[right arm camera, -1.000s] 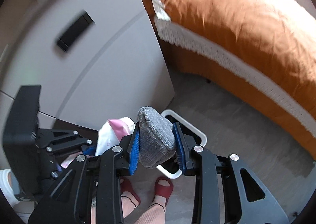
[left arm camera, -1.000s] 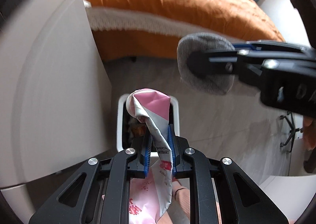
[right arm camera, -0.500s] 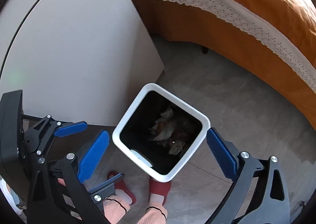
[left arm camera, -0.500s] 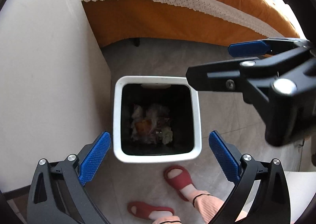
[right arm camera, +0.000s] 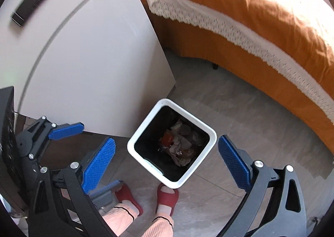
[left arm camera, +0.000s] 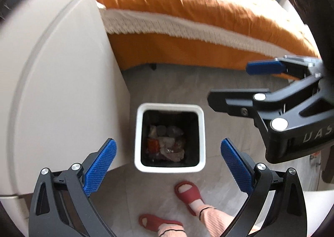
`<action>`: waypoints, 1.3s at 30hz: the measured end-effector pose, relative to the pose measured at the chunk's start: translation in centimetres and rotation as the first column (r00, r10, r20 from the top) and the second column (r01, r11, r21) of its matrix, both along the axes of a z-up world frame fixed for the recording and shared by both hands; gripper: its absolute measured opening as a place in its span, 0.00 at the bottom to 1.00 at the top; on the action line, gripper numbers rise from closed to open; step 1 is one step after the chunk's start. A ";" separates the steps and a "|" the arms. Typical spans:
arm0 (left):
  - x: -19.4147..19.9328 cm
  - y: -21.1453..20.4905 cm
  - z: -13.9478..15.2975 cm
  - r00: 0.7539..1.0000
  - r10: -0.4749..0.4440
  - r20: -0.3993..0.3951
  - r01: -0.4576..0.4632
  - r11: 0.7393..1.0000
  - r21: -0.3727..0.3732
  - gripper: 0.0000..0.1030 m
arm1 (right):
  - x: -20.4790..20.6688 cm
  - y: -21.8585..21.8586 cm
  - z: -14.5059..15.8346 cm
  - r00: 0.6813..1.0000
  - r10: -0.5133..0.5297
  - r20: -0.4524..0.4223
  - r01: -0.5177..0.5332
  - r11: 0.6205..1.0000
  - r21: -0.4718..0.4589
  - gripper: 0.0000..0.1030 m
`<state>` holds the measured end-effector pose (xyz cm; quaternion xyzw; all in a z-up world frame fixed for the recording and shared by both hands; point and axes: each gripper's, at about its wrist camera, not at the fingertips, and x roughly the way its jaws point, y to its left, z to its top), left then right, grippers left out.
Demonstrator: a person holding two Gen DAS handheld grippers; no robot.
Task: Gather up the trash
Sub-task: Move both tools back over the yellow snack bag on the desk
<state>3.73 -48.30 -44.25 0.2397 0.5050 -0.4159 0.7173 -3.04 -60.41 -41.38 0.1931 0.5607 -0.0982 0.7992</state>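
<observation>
A white square trash bin (left arm camera: 200, 132) stands on the floor below both grippers, also in the right wrist view (right arm camera: 210, 132). It holds crumpled trash (left arm camera: 166, 145), with wrappers and grey pieces (right arm camera: 179, 147). My left gripper (left arm camera: 168, 163) is open and empty above the bin. My right gripper (right arm camera: 167, 161) is open and empty above it too. The right gripper also shows in the left wrist view (left arm camera: 246, 82), at the right. The left gripper shows in the right wrist view (right arm camera: 68, 130), at the left.
A white cabinet (left arm camera: 52, 90) stands left of the bin, with a black handle (right arm camera: 31, 5). A bed with an orange cover (left arm camera: 187, 7) and white lace trim lies behind. The person's feet in red slippers (left arm camera: 189, 193) stand beside the bin on the grey floor.
A second ago the left gripper held a pink wrapper and the right a grey sock. Both opened and the items dropped into the bin. Since then both grippers have risen a little.
</observation>
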 end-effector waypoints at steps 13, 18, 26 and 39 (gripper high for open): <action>-1.6 1.7 12.9 0.996 0.015 0.089 -0.004 0.992 -0.124 0.95 | -1.0 1.7 13.3 0.987 0.035 0.157 -0.025 0.997 -0.070 0.95; -2.2 3.0 18.1 0.991 0.041 0.125 -0.019 0.985 -0.171 0.95 | -0.9 2.7 18.5 0.970 0.067 0.235 -0.046 0.995 -0.094 0.95; -2.5 8.4 25.5 0.972 0.170 0.160 -0.118 0.950 -0.289 0.95 | 0.6 6.3 25.0 0.920 0.170 0.354 -0.136 0.983 -0.120 0.95; 0.5 21.1 30.1 0.863 0.446 0.238 -0.361 0.873 -0.327 0.95 | 7.0 17.4 30.7 0.787 0.420 0.453 -0.395 0.906 -0.154 0.95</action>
